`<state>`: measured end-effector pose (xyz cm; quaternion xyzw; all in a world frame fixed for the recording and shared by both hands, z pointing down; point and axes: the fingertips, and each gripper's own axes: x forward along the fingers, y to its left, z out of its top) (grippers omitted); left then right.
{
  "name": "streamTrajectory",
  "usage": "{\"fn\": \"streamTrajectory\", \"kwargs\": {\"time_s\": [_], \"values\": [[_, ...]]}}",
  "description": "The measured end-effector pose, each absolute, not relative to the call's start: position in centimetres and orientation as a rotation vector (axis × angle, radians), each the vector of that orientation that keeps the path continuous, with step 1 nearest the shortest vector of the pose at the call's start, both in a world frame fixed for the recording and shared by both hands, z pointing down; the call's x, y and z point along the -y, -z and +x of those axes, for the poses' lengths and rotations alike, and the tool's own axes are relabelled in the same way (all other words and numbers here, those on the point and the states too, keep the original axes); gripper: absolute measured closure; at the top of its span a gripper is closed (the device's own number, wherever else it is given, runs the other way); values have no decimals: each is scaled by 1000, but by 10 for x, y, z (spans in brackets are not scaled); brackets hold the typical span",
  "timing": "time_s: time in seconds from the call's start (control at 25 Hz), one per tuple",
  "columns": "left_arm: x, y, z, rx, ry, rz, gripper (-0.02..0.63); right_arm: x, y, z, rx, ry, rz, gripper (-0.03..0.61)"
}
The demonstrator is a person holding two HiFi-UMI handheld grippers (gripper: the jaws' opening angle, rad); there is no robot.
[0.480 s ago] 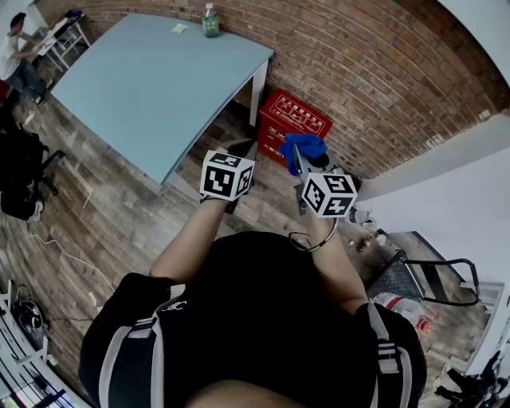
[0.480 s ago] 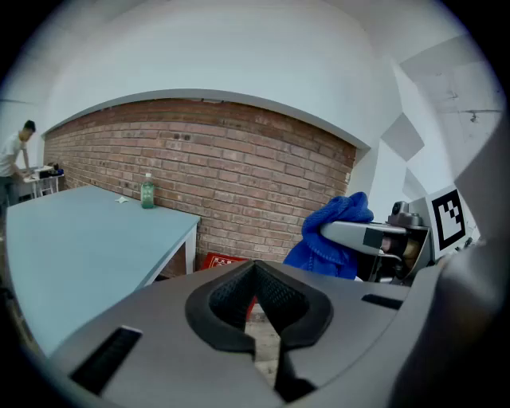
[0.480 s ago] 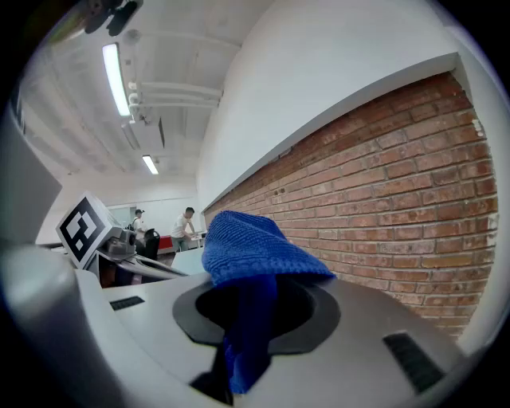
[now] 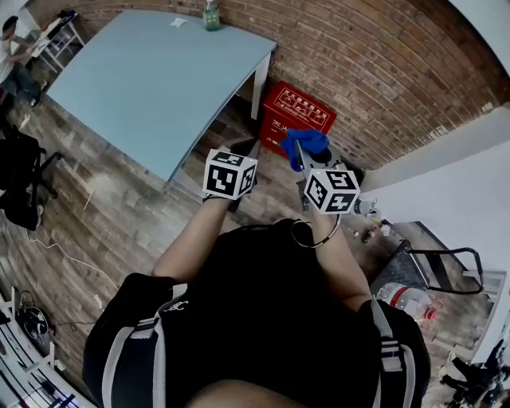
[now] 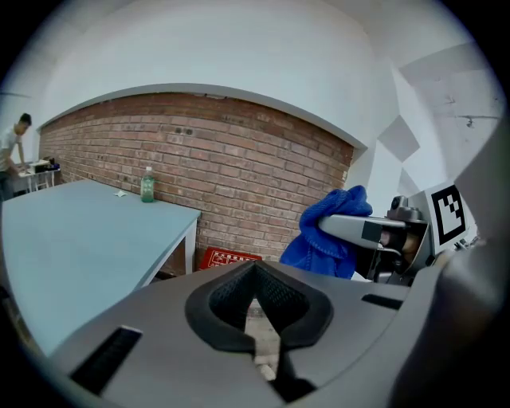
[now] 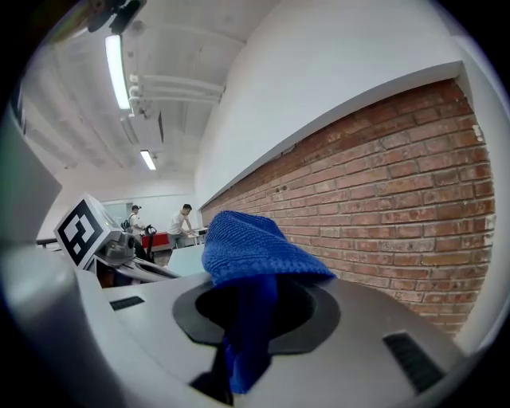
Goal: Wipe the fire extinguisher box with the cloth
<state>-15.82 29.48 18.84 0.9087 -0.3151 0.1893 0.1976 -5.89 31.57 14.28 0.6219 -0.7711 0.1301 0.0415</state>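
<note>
Two grippers hover right of the blue table (image 4: 151, 80) with its green bottle (image 4: 211, 16): the left gripper (image 5: 259, 303) has its jaws together, empty, while the right gripper (image 6: 243, 335) clamps the blue cloth (image 4: 303, 143), which overlaps the red fire extinguisher box (image 4: 296, 117) standing against the brick wall (image 4: 382, 72).

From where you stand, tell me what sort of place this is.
Likely an indoor workspace or office: a brick wall, a light-blue table, a red fire extinguisher box on wood flooring, ceiling strip lights.
</note>
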Motion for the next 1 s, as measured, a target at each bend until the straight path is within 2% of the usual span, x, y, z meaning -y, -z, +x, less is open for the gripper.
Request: {"fn": "streamTrajectory", "kwargs": {"time_s": [0.44, 1.0], "values": [[-239, -202, -129, 876, -567, 2555, 609, -247, -153, -17, 2365, -407, 1957, 482], [-51, -197, -43, 969, -539, 2469, 609, -49, -156, 82, 2376, -428, 1836, 482]]}}
